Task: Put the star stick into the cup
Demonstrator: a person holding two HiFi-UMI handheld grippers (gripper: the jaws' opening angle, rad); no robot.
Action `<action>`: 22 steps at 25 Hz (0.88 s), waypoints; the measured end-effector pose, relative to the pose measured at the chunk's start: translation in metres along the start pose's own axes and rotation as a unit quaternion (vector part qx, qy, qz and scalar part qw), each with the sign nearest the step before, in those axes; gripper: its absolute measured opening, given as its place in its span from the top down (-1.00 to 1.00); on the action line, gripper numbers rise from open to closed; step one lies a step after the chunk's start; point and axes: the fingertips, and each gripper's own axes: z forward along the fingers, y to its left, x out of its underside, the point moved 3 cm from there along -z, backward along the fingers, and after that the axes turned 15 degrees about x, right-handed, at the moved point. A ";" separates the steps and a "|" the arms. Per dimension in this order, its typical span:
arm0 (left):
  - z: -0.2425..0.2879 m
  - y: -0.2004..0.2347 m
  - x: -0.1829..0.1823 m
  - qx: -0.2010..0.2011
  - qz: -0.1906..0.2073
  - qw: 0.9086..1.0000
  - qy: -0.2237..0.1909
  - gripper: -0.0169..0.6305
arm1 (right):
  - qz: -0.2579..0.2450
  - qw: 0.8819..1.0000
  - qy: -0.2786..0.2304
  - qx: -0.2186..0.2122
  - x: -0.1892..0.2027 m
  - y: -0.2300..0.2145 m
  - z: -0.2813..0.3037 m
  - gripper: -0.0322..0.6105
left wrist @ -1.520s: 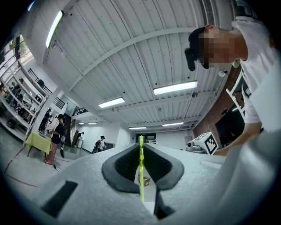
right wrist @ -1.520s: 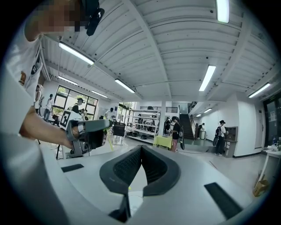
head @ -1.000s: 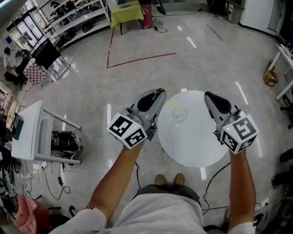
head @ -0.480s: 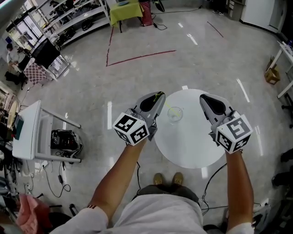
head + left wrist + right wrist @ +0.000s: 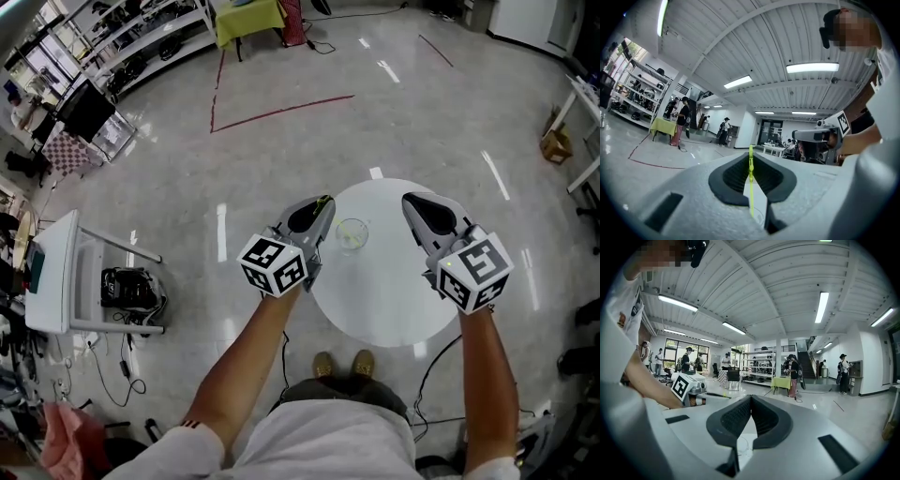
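Note:
A thin yellow-green star stick (image 5: 751, 178) stands upright between the dark pads of my left gripper (image 5: 751, 161), which is shut on it. In the head view the left gripper (image 5: 322, 203) hovers at the left rim of the round white table (image 5: 394, 300), with a bit of the stick (image 5: 325, 199) showing at its tips. The clear glass cup (image 5: 352, 234) stands on the table just right of those tips. My right gripper (image 5: 412, 202) hangs over the table's right side, shut with nothing in it (image 5: 750, 399).
A grey shiny floor surrounds the small table. A white cart (image 5: 66, 277) with cables stands far left. Shelves and a yellow-green covered table (image 5: 246, 19) lie at the back. My shoes (image 5: 342, 366) show under the table's near edge. People stand in the distance.
The head view has shifted a little. My left gripper with the stick has edged slightly closer to the cup. Both grippers keep the same closure.

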 end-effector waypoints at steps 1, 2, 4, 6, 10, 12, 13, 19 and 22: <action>0.001 0.002 0.004 -0.002 -0.003 1.000 0.003 0.86 | 0.001 1.000 0.001 -0.001 0.001 0.000 0.001 0.87; 0.002 0.004 0.007 -0.005 -0.006 1.000 0.005 0.86 | 0.002 1.000 0.003 -0.002 0.003 -0.001 0.002 0.87; 0.003 0.008 0.013 -0.010 -0.012 1.000 0.008 0.86 | 0.006 1.000 0.006 0.000 0.007 -0.001 0.003 0.86; 0.004 0.011 0.019 -0.013 -0.019 1.000 0.010 0.86 | 0.007 1.000 0.009 0.000 0.010 -0.002 0.005 0.87; 0.003 0.017 0.027 -0.021 -0.036 0.999 0.006 0.86 | 0.008 1.000 0.011 -0.001 0.012 -0.003 0.006 0.87; 0.003 0.019 0.030 -0.025 -0.044 0.999 0.005 0.86 | 0.009 1.000 0.013 0.000 0.013 -0.003 0.006 0.86; 0.002 0.020 0.032 -0.026 -0.046 0.999 0.005 0.86 | 0.010 1.000 0.014 0.000 0.014 -0.003 0.006 0.87; 0.007 0.025 0.039 -0.032 -0.055 0.998 0.007 0.86 | 0.013 1.000 0.017 0.002 0.019 -0.009 0.005 0.87; 0.011 0.025 0.043 -0.034 -0.059 0.998 0.008 0.86 | 0.015 1.000 0.019 0.003 0.022 -0.013 0.003 0.87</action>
